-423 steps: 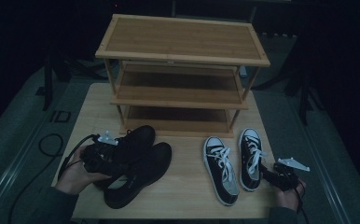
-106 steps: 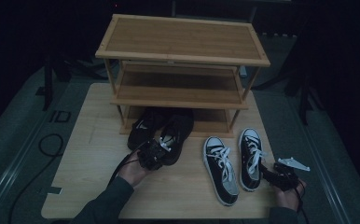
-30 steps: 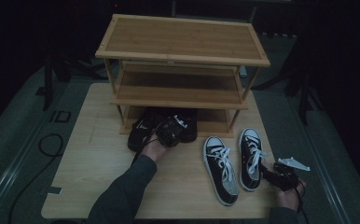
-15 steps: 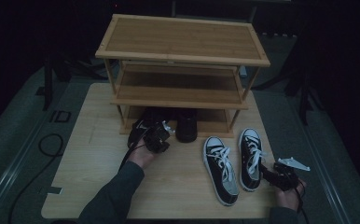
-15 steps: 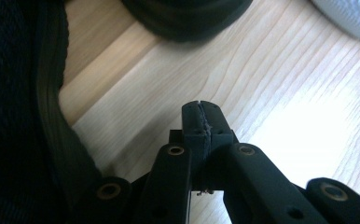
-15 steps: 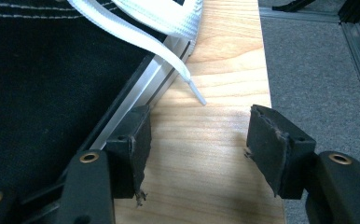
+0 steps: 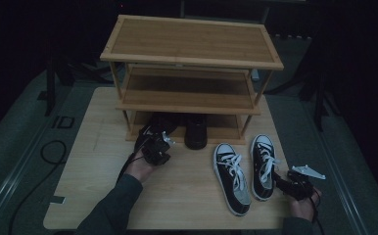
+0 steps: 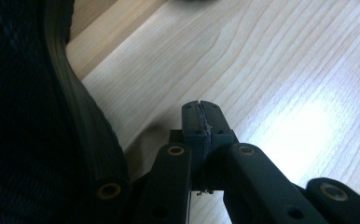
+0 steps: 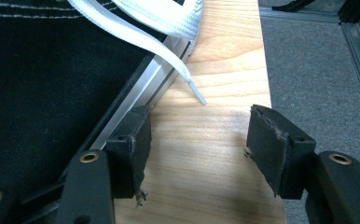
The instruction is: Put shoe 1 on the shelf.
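Shoe placement: left gripper [image 7: 156,149], jaws closed and empty, sits touching or just beside the black shoe [image 7: 153,128], whose long axis apparently runs ahead under the rack [image 7: 192,105].

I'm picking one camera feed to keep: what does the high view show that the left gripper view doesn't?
High view alone: the three-tier wooden shoe rack, a black shoe tucked under its lowest shelf, two black-and-white sneakers and the right gripper beside them.
Left gripper view alone: the jaws pressed together with nothing between, and a dark shoe's rubber sole edge close beside them.
Both: the left gripper and the pale wooden table.
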A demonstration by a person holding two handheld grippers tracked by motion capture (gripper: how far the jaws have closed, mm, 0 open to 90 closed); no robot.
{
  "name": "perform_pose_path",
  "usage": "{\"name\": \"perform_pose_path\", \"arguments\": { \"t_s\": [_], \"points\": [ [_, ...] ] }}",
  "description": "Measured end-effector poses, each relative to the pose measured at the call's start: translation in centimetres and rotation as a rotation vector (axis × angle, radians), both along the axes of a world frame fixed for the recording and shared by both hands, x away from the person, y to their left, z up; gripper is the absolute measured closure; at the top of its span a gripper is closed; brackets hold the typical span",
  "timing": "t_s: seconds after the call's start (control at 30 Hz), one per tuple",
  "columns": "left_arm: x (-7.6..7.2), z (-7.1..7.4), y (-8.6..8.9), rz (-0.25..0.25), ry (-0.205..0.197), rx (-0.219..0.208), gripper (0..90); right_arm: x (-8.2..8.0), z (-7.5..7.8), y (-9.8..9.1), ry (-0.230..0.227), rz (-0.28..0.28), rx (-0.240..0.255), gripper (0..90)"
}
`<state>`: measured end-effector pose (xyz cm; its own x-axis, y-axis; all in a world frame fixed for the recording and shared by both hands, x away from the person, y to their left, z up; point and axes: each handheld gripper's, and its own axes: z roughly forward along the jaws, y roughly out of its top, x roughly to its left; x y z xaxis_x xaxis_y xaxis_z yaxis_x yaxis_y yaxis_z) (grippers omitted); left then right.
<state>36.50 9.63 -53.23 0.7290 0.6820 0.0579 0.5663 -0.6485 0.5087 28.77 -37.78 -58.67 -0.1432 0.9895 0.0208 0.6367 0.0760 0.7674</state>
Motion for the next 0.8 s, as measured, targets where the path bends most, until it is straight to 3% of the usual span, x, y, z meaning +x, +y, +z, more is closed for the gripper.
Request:
{"name": "perform_pose_path", "arguments": {
  "t_s": [0.5,0.8],
  "points": [
    [-1.7,-0.1,3.0,0.029,-0.003,-0.005,90.0,0.0,0.0,0.0,0.000,0.000,0.000,39.4],
    [-2.4,-1.0,4.9,0.070,0.005,-0.008,89.3,0.0,0.0,0.0,0.000,0.000,0.000,39.4]
  ]
}}
